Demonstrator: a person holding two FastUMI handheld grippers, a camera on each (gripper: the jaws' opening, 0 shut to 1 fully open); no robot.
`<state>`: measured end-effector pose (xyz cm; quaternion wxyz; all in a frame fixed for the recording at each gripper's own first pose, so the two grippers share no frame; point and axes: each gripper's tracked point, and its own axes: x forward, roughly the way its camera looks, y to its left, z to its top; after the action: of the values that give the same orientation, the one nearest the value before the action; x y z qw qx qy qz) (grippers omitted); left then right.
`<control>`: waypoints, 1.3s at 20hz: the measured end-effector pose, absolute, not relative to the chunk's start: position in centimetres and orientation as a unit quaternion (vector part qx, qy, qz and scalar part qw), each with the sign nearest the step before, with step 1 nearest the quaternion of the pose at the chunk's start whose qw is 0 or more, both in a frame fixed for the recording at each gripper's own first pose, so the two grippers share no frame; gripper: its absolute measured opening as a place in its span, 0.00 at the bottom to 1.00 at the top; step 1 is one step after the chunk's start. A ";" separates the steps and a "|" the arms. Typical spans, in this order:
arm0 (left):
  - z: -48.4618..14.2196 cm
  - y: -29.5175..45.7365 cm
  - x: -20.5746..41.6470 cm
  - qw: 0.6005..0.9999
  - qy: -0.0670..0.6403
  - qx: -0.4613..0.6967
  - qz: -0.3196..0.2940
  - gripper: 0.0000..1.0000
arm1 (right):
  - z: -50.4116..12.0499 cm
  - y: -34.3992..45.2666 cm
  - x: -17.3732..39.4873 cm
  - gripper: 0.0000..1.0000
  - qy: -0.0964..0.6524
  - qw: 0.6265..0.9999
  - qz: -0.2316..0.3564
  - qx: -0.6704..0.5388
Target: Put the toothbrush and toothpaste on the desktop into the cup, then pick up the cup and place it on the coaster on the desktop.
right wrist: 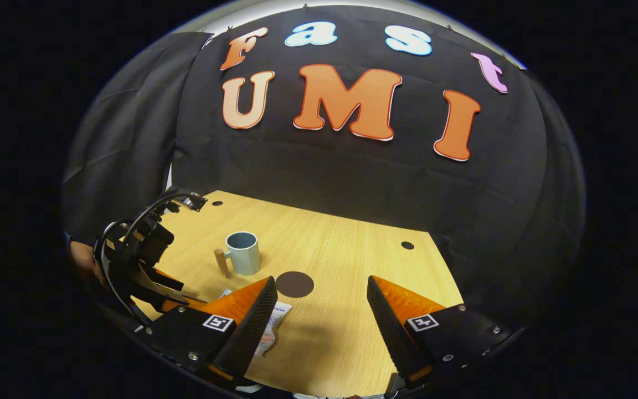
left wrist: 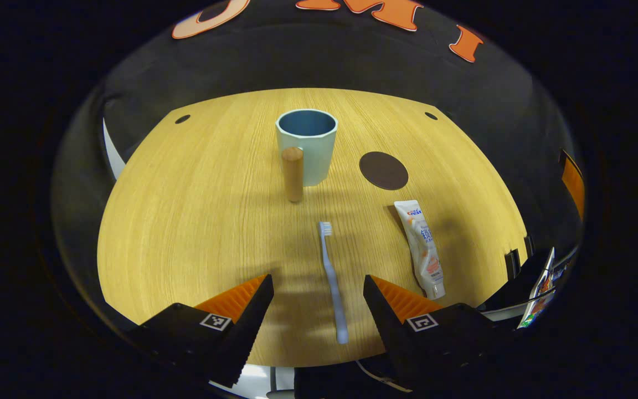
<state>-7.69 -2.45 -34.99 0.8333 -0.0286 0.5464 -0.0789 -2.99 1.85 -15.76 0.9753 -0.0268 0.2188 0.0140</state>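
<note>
- Left gripper view: the left gripper (left wrist: 319, 288) hangs above the near edge of a wooden desktop (left wrist: 186, 221), its fingers spread wide with nothing between them.
- A pale toothbrush (left wrist: 332, 277) lies flat on the wood, framed between the two fingers, bristles pointing away toward the cup (left wrist: 307, 145).
- The cup stands upright farther back, open and empty, with a wooden handle (left wrist: 293, 173) facing the camera.
- A round dark coaster (left wrist: 384, 170) lies just right of the cup, apart from it. The toothpaste (left wrist: 421, 247) lies flat to the right of the toothbrush, cap end nearest.
- Risk: the toothbrush is thin and flat, so the fingers may scrape the wood and close over it, or pinch it off balance so it swings.
- Right gripper view: the right gripper (right wrist: 319, 310) also has its fingers spread and empty, above the desktop.
- The toothpaste (right wrist: 272, 327) peeks out beside its left finger, partly hidden.
- The left gripper (right wrist: 147, 277) shows at the left edge, near the cup (right wrist: 243, 252); the coaster (right wrist: 294, 284) lies ahead.
- Risk: both grippers work close together, so they may collide or knock the cup over.
</note>
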 end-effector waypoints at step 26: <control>-40.7 -2.4 -8.4 0.715 0.696 0.003 -0.067 0.07 | -27.9 6.9 0.1 0.96 0.423 0.905 0.045 0.009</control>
<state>-8.43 -2.42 -40.70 0.7152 0.0027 0.6956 -0.0673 0.12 6.88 -27.94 0.9049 0.0092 0.4232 0.0447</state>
